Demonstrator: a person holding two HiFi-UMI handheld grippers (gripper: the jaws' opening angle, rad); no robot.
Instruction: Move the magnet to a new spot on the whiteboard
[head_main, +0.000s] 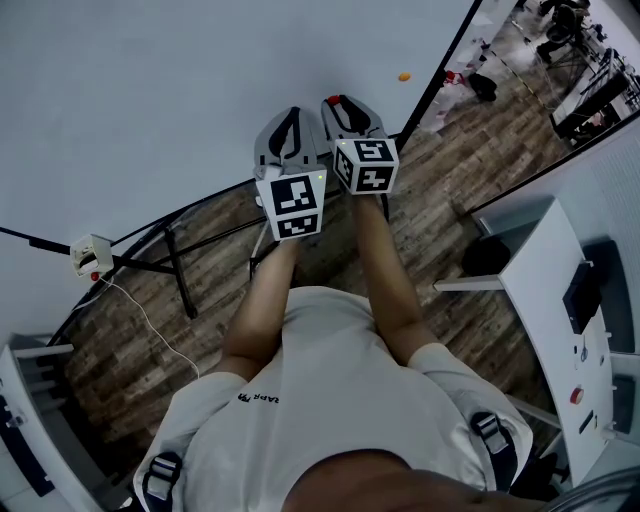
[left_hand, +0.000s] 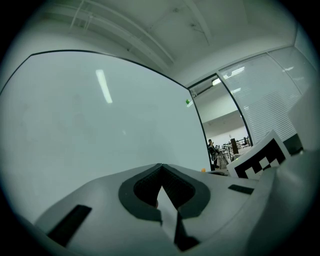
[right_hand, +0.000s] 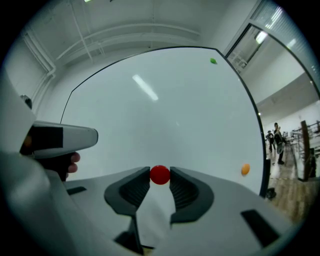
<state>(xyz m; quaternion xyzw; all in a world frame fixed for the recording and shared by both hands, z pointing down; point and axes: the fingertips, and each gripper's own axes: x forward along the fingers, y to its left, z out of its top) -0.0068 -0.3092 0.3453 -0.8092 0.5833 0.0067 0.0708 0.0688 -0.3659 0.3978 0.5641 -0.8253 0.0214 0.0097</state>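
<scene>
One red magnet (right_hand: 160, 175) sits right at the tips of the right gripper (right_hand: 160, 173). The jaws are closed onto its two sides, so it is pinched at the very front of the gripper. The grip is probably taken at the tips so that the magnet's flat back can face the whiteboard (right_hand: 165, 110), which fills the view straight ahead of the jaws. The wide-angle view makes it hard to tell whether the magnet is touching the board or is held just off it.

Off to this gripper's right, near the board's dark edge, an orange magnet (right_hand: 245, 169) clings to the surface. A green magnet (right_hand: 213, 61) sits higher up and to the right, near the top corner. Neither lies in the stretch of board directly in front of the jaws, which looks bare and open for a new spot.

Just beside the right gripper, on its left, the left gripper (left_hand: 161, 169) is raised toward the same board. Its jaws are pressed together with nothing between them. It seems to be held there simply out of the way, since one gripper is enough to carry the magnet.
</scene>
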